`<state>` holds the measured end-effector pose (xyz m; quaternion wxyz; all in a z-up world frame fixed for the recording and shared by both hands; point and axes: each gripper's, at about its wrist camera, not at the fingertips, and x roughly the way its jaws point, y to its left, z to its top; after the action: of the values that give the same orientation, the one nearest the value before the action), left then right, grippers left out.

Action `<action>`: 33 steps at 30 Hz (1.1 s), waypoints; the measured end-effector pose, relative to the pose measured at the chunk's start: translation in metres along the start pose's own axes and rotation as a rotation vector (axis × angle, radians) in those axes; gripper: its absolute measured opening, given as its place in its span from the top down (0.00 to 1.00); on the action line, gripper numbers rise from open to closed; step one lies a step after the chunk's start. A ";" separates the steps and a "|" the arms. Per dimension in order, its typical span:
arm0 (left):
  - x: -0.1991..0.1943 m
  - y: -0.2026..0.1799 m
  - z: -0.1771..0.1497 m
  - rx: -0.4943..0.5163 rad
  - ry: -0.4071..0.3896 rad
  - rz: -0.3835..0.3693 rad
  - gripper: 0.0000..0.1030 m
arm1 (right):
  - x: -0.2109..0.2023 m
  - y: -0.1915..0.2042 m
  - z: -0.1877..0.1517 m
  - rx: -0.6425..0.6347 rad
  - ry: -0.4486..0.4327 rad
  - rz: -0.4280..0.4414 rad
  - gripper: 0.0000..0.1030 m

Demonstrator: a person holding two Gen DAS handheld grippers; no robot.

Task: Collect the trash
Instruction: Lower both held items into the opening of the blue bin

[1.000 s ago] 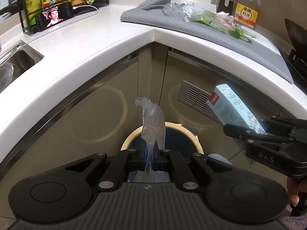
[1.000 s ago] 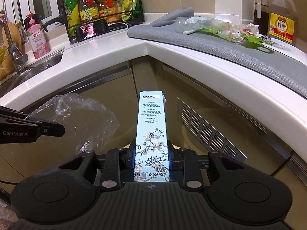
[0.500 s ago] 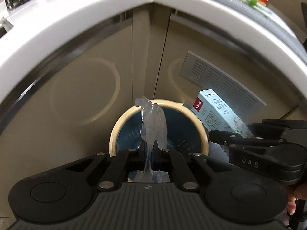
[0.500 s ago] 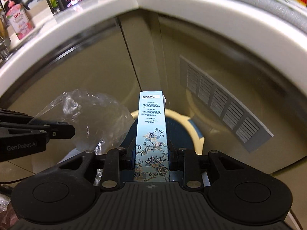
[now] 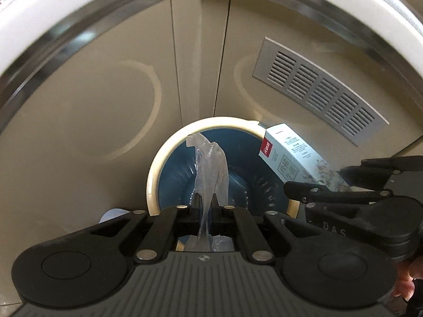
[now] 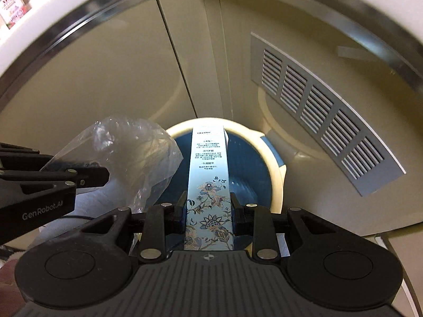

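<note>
Above the bin (image 5: 153, 174), my left tool (image 5: 205, 206) pinches the plastic wrap (image 5: 211, 174) and my right tool (image 6: 208, 208) clamps the carton (image 6: 208, 163), both poised for dropping.

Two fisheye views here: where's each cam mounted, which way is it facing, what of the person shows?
Left wrist: on the left gripper, facing steeply down into the trash bin; jaws pinch a clear plastic bag; fingertips of a hand at lower right.
Right wrist: on the right gripper, facing down at the same bin, clamping a floral box; no hand clearly visible.
Shared: bin, cabinet vent, both items, each other's gripper.
</note>
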<state>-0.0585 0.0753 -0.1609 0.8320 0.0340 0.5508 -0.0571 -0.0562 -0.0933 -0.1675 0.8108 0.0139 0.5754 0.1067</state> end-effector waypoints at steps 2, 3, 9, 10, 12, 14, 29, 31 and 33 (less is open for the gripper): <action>0.009 -0.002 0.003 0.004 0.013 -0.003 0.96 | 0.008 0.000 0.002 -0.001 0.015 -0.001 0.70; 0.012 -0.002 0.003 0.006 0.019 -0.004 0.96 | 0.010 0.000 0.002 -0.002 0.022 -0.003 0.70; 0.034 -0.005 0.005 0.013 0.067 -0.011 0.96 | 0.024 0.000 0.003 -0.009 0.066 -0.010 0.70; 0.040 -0.007 0.007 0.014 0.078 -0.010 0.96 | 0.027 0.000 0.004 -0.011 0.073 -0.010 0.70; 0.049 -0.007 0.008 0.014 0.102 -0.010 0.96 | 0.033 0.000 0.003 -0.014 0.090 -0.012 0.70; 0.056 -0.007 0.008 0.012 0.124 -0.011 0.96 | 0.042 0.000 0.005 -0.015 0.108 -0.015 0.70; 0.086 -0.008 0.011 0.018 0.193 0.019 0.96 | 0.067 -0.001 0.006 -0.006 0.193 -0.023 0.70; 0.088 -0.008 0.011 0.020 0.200 0.020 0.96 | 0.067 -0.001 0.007 -0.006 0.198 -0.022 0.70; 0.092 -0.009 0.011 0.020 0.204 0.021 0.96 | 0.069 -0.001 0.006 -0.004 0.204 -0.022 0.70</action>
<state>-0.0140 0.0594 -0.2408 0.7716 0.0537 0.6319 -0.0504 -0.0281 -0.0811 -0.2298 0.7492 -0.0047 0.6548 0.0997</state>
